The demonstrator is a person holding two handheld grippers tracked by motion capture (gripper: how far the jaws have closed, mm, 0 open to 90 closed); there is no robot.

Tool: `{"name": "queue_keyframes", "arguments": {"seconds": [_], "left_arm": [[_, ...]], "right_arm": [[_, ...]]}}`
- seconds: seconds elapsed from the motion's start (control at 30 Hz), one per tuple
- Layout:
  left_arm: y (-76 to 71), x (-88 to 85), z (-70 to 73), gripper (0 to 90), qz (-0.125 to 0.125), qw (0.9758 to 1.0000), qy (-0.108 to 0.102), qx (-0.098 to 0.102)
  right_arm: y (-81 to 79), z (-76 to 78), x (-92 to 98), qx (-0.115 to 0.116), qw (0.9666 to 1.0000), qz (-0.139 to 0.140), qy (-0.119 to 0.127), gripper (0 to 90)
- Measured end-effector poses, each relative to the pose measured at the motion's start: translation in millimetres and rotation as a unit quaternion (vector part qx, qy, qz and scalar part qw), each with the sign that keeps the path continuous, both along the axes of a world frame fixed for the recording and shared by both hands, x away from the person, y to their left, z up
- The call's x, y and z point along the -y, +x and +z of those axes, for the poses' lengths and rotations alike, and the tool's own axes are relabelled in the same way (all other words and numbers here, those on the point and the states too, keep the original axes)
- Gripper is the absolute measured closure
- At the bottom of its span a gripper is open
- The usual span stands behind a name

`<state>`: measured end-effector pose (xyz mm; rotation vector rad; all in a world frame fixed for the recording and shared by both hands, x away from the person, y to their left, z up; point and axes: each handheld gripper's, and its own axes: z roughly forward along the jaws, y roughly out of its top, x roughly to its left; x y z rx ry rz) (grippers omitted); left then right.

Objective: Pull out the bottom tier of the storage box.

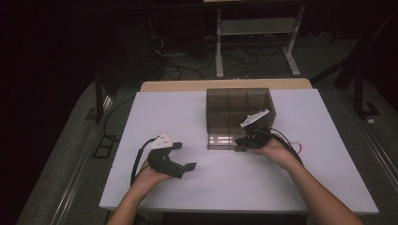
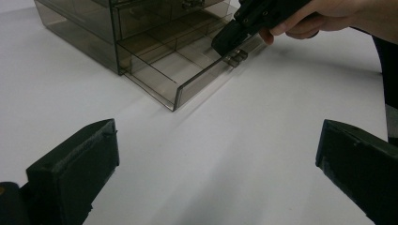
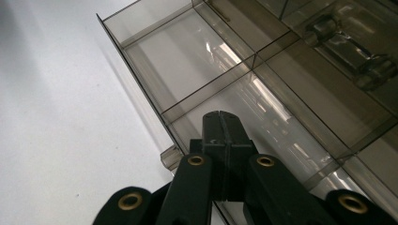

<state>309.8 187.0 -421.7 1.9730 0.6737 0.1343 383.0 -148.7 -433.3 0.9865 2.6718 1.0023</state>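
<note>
A smoky clear plastic drawer cabinet (image 1: 239,110) stands at the middle of the white table (image 1: 225,187). Its bottom drawer (image 2: 178,70) is pulled out; the compartments I can see are bare. My right gripper (image 3: 220,117) is shut, jaws pressed flat together, its tip over the drawer's front wall (image 3: 136,70) just above the small handle (image 3: 170,157). In the left gripper view that right gripper (image 2: 225,40) sits right over the handle (image 2: 236,56). My left gripper (image 1: 184,155) rests on the table to the left of the cabinet, open, with bare table between its jaws (image 2: 218,140).
Another drawer handle (image 3: 347,51) shows on the shut drawer above the pulled-out one. A wooden table edge (image 1: 225,84) lies behind the white top. Cables and a metal frame (image 1: 256,42) stand on the dark floor beyond.
</note>
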Motion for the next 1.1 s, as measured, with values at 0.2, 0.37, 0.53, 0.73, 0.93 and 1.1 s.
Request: {"name": "queue_keyframes", "arguments": {"seconds": [0.2, 0.37, 0.53, 0.73, 0.93, 1.1], "left_arm": [[0.0, 0.0, 0.0, 0.0, 0.0, 1.0, 0.0, 0.0], [-0.1, 0.3, 0.0, 0.0, -0.001, 1.0, 0.0, 0.0], [-0.1, 0.2, 0.0, 0.0, 0.0, 1.0, 0.0, 0.0], [0.0, 0.3, -0.2, 0.0, 0.0, 1.0, 0.0, 0.0], [-0.1, 0.5, -0.2, 0.0, -0.001, 1.0, 0.001, -0.001], [0.1, 0.3, -0.2, 0.0, 0.0, 1.0, 0.001, 0.0]], "right_arm": [[-1.9, 1.7, 2.0, 0.0, 1.0, 0.0, 0.001, 89.5], [-2.6, 1.6, 2.7, 0.0, 1.0, 0.0, 0.003, 89.6], [-3.5, 1.6, 2.8, 0.0, 1.0, 0.004, 0.002, 89.6], [-3.9, 1.6, 2.9, 0.0, 1.0, 0.005, 0.002, 89.6], [-5.0, 1.7, 2.8, -0.002, 1.0, 0.005, 0.002, 89.6], [-5.3, 1.8, 2.8, -0.002, 1.0, 0.007, 0.002, 89.5]]}}
